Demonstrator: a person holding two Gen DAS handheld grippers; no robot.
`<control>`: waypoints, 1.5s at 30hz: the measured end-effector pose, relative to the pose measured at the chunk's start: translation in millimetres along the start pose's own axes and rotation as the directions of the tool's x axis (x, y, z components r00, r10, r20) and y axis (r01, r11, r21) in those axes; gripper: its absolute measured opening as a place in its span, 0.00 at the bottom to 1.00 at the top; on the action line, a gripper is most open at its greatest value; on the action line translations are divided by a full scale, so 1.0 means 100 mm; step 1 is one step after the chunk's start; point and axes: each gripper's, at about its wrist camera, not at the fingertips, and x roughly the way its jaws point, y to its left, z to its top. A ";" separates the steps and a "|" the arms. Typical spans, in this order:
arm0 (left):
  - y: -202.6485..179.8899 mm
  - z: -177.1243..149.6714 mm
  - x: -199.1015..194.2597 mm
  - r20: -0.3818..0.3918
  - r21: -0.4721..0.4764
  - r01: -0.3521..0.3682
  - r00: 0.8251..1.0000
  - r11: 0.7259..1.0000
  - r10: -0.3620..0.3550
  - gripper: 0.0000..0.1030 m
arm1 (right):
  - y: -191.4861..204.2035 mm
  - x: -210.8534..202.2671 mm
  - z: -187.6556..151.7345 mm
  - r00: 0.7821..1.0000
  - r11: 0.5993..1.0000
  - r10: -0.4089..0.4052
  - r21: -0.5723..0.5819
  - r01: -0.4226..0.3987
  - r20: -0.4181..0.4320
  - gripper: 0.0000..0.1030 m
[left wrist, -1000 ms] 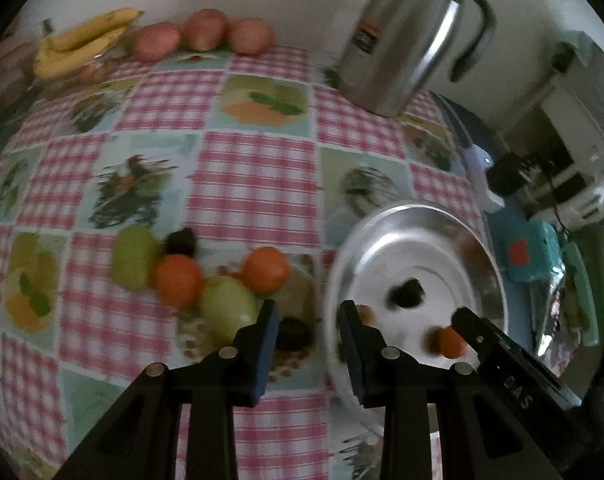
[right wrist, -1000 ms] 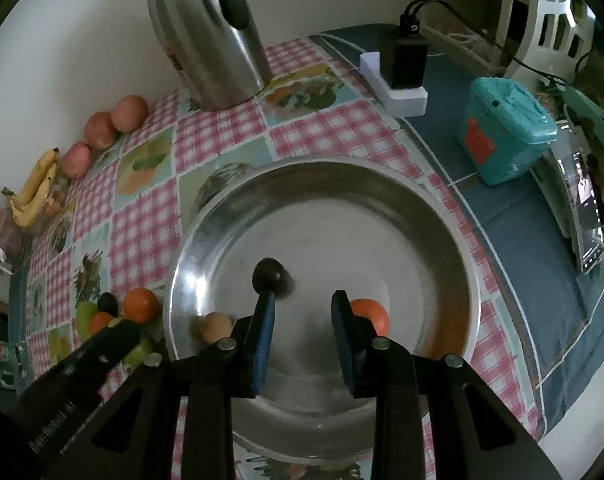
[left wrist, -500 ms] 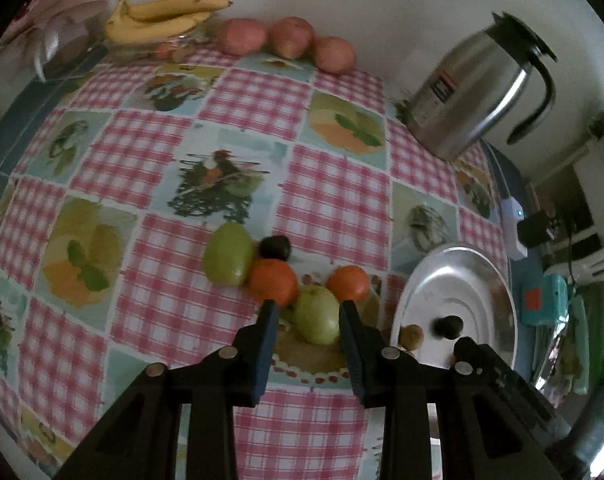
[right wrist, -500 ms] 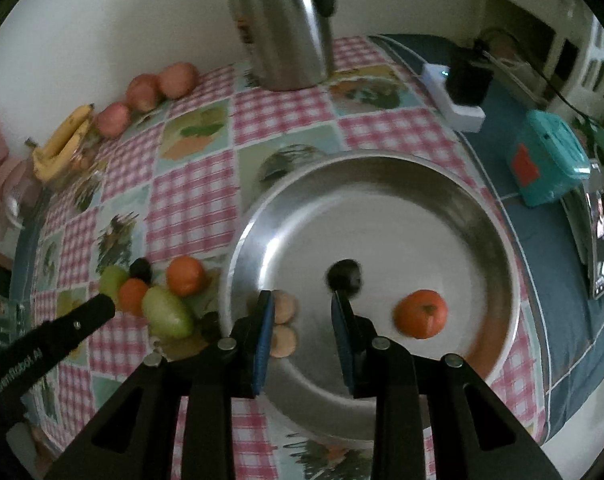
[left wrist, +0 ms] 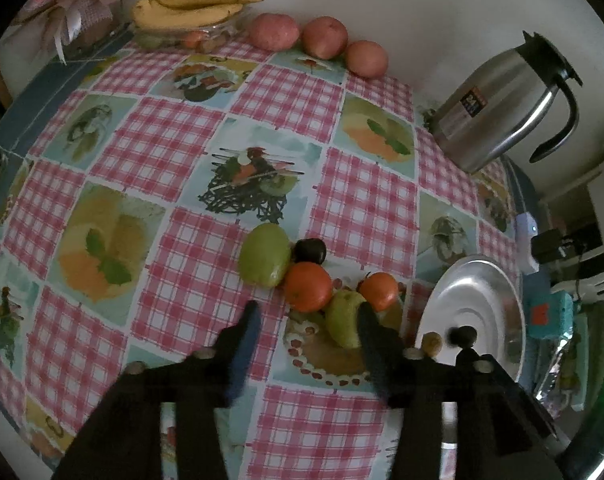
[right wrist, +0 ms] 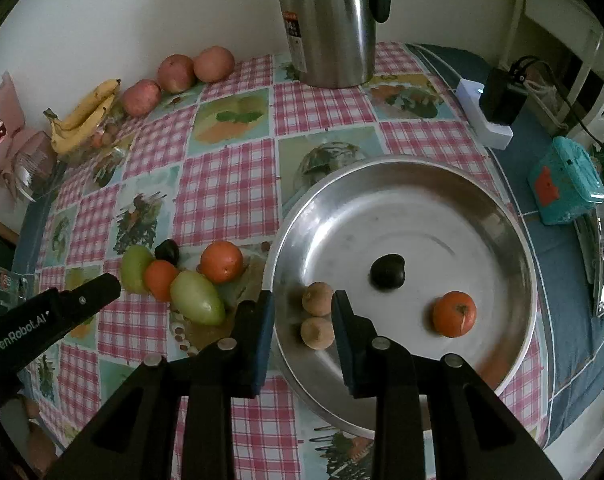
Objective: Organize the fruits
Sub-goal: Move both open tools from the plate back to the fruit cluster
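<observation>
A cluster of fruit lies on the checked tablecloth: two green fruits (left wrist: 265, 255) (left wrist: 344, 317), two oranges (left wrist: 308, 286) (left wrist: 378, 290) and a dark plum (left wrist: 310, 251). My left gripper (left wrist: 306, 314) is open and empty, just in front of the cluster. A silver plate (right wrist: 498, 216) holds a dark plum (right wrist: 387, 271), an orange (right wrist: 454, 313) and two small brown fruits (right wrist: 317, 298) (right wrist: 317, 332). My right gripper (right wrist: 302, 306) is open and empty over the plate's near left rim, its jaws on either side of the brown fruits.
A steel thermos jug (right wrist: 329, 20) stands at the back. Three red apples (left wrist: 325, 37) and bananas (left wrist: 193, 4) lie along the wall. A teal box (right wrist: 564, 182) and a charger block (right wrist: 486, 114) lie right of the plate.
The left gripper's jaws opened wider and it drew back from the fruit cluster. The right gripper pulled back toward the plate's near left rim, so both brown fruits now show between its jaws.
</observation>
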 end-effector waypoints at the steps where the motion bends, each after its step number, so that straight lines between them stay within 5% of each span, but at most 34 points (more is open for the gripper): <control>1: 0.00 0.00 0.01 -0.001 0.005 -0.011 1.000 1.000 0.011 0.63 | 0.00 0.01 0.00 1.000 1.000 -0.001 0.002 0.001 -0.004 0.32; 4: 0.01 0.00 0.02 -0.002 0.005 -0.032 0.999 0.999 0.032 0.73 | -0.01 0.04 -0.01 1.000 1.000 -0.008 0.001 0.008 -0.011 0.51; 10: 0.07 0.00 0.05 0.011 0.000 -0.084 0.996 0.996 0.084 0.91 | 0.00 0.05 -0.01 1.000 1.000 -0.021 -0.014 0.021 0.000 0.71; 17: 0.08 -0.02 0.04 0.030 0.025 -0.107 0.994 0.994 0.106 1.00 | 0.01 0.07 -0.03 0.999 0.998 -0.043 -0.043 0.044 0.017 0.84; 33: 0.30 0.00 -0.07 0.058 0.007 -0.095 0.994 0.995 0.095 1.00 | 0.10 -0.02 -0.01 0.998 1.000 0.024 -0.008 -0.023 0.055 0.88; 45: 0.48 0.06 -0.06 0.027 -0.050 -0.009 1.000 0.999 0.010 1.00 | 0.30 0.02 -0.08 0.998 0.999 0.040 -0.009 -0.040 0.051 0.88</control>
